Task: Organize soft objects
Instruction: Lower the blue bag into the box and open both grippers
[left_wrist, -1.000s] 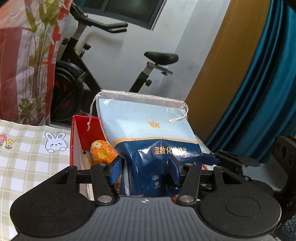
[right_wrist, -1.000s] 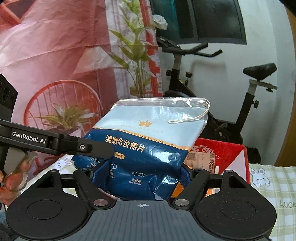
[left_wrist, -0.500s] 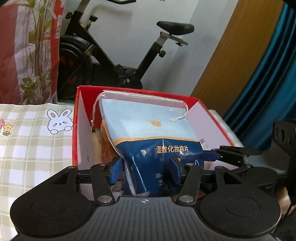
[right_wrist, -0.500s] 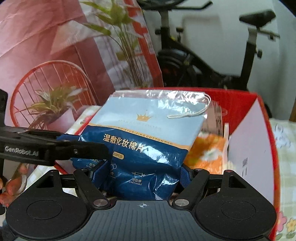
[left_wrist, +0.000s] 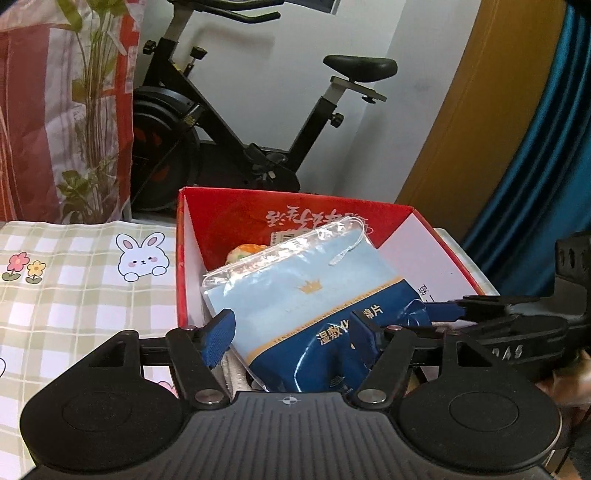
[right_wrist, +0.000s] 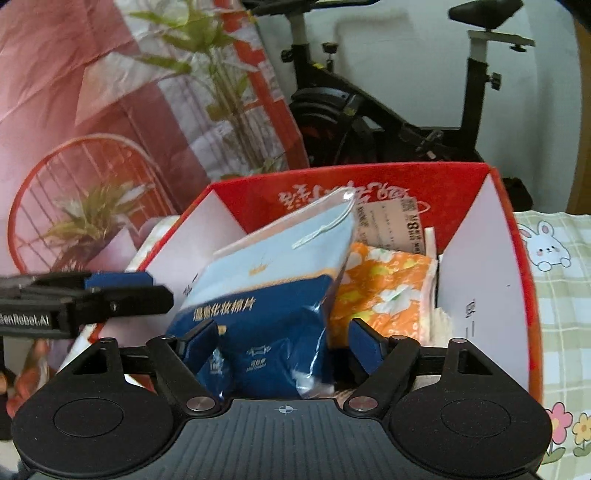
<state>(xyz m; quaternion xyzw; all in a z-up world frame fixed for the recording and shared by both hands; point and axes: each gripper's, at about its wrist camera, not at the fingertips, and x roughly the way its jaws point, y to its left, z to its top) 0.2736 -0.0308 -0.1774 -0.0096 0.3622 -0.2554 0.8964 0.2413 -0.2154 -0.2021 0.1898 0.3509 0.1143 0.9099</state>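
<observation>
A blue cotton-pad bag (left_wrist: 314, 295) lies tilted inside the red box (left_wrist: 295, 210); it also shows in the right wrist view (right_wrist: 273, 280), in the red box (right_wrist: 406, 181). My left gripper (left_wrist: 291, 332) is open, its fingers spread to either side of the bag's dark lower end. My right gripper (right_wrist: 282, 339) is open too, its jaws apart around the bag's bottom. An orange flowered pack (right_wrist: 384, 288) lies in the box beside the bag; a bit of it shows behind the bag in the left wrist view (left_wrist: 245, 251).
The box stands on a checked tablecloth with rabbits (left_wrist: 85, 280). An exercise bike (left_wrist: 236, 122) stands behind the table. A red plant-print sheet (right_wrist: 110, 110) hangs at the left. Blue curtains (left_wrist: 535, 147) hang at the right. A receipt (right_wrist: 391, 225) lies at the box's back.
Both grippers, shut on the bag before, lowered it into the red box and opened. The bag now lies tilted in the box, free of the jaws.
</observation>
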